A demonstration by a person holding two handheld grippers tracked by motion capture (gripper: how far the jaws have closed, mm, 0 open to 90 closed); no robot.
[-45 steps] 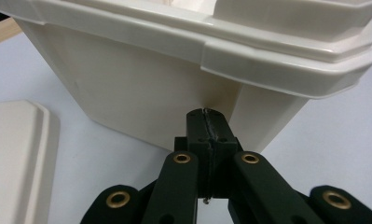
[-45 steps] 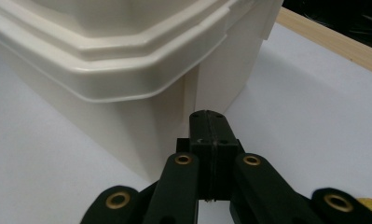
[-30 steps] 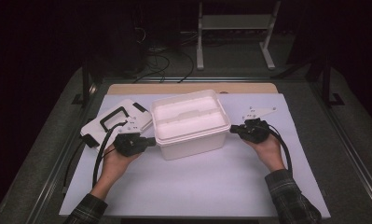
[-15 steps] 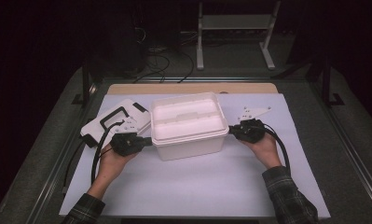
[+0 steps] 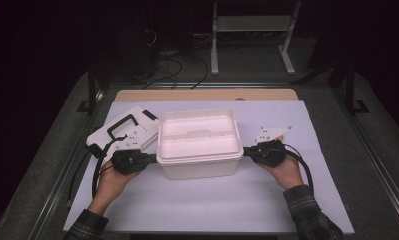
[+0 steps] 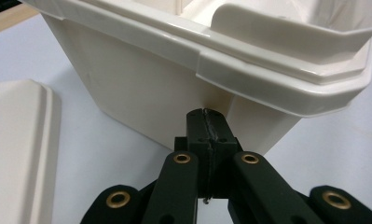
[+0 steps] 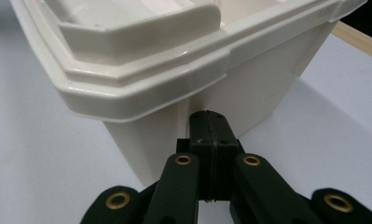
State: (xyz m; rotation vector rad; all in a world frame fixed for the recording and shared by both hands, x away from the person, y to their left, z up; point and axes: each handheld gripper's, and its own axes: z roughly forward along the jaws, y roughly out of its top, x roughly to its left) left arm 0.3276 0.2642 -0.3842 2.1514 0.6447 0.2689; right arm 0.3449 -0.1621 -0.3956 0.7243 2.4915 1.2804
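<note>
Left gripper (image 5: 149,161) and right gripper (image 5: 248,151), jaws pressed together with nothing between them, tips tucked under the box (image 5: 197,144) rim at each end on the white sheet (image 5: 197,200), likely to lift or shift it. Gripper views show the tips meeting the wall; high view shows the lid (image 5: 124,131) left beyond.

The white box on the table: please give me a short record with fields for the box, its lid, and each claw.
box: white box, open, tray insert inside, on the white sheet
lid: lid with black handle, flat on the sheet, left of the box
left claw: left claw shut, tips under the box's left rim
right claw: right claw shut, tips under the right rim
</note>
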